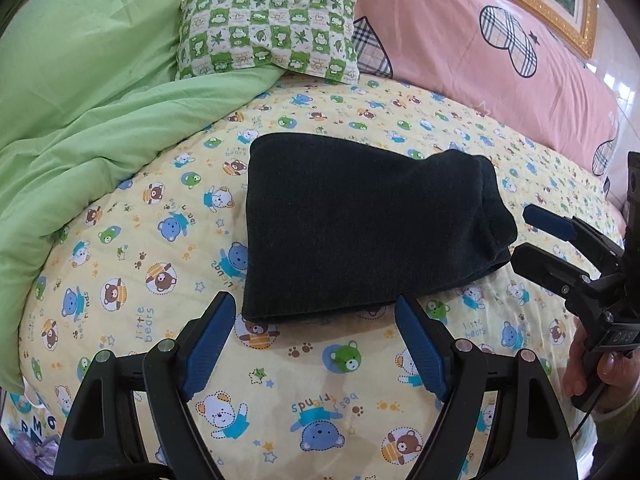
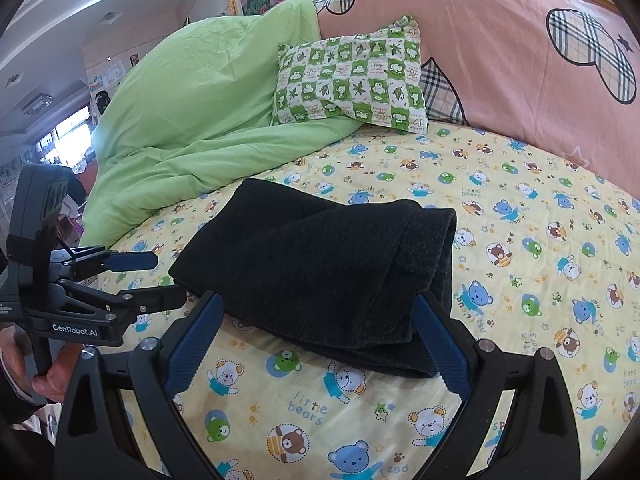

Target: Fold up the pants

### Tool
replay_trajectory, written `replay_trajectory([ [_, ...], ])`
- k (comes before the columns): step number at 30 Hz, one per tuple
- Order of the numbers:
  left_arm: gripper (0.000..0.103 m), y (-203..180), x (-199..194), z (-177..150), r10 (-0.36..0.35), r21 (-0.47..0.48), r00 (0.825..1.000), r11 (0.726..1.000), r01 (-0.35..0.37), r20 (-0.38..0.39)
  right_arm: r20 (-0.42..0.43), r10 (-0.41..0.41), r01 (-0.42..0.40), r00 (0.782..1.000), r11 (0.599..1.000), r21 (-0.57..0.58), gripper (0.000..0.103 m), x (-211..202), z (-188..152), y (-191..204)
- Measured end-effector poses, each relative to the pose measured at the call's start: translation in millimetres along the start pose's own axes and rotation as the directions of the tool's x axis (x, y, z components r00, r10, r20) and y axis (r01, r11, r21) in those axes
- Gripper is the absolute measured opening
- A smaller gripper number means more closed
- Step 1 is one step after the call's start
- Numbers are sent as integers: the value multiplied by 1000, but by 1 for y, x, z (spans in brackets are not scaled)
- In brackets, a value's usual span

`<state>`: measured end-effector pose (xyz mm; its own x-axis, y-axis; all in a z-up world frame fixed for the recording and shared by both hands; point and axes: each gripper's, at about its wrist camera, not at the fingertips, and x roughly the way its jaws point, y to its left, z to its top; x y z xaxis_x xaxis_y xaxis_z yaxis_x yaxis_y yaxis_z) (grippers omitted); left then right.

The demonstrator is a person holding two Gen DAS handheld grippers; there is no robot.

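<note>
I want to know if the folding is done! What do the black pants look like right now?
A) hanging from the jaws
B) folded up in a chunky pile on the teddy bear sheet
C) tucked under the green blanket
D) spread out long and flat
B: the black pants lie folded in thick layers on the teddy bear sheet, with the jaws of both the left gripper and the right gripper open and holding nothing.

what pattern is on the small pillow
Green and white checks with leaves and frogs on the small pillow, clearest in the right wrist view.
</note>
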<state>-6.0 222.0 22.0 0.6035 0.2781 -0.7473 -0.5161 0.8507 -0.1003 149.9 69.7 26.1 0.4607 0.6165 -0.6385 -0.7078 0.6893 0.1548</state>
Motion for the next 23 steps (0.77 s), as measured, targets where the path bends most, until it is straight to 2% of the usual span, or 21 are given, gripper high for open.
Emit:
replay_trajectory([
  [12, 82, 11, 5, 17, 40, -35, 999, 999, -40, 13, 2, 7, -7, 1000, 1000, -10, 96, 3, 7, -1],
  [23, 82, 8, 7, 22, 61, -25, 998, 998, -61, 20, 11, -9, 9, 1000, 1000, 29, 96, 2, 6, -6],
])
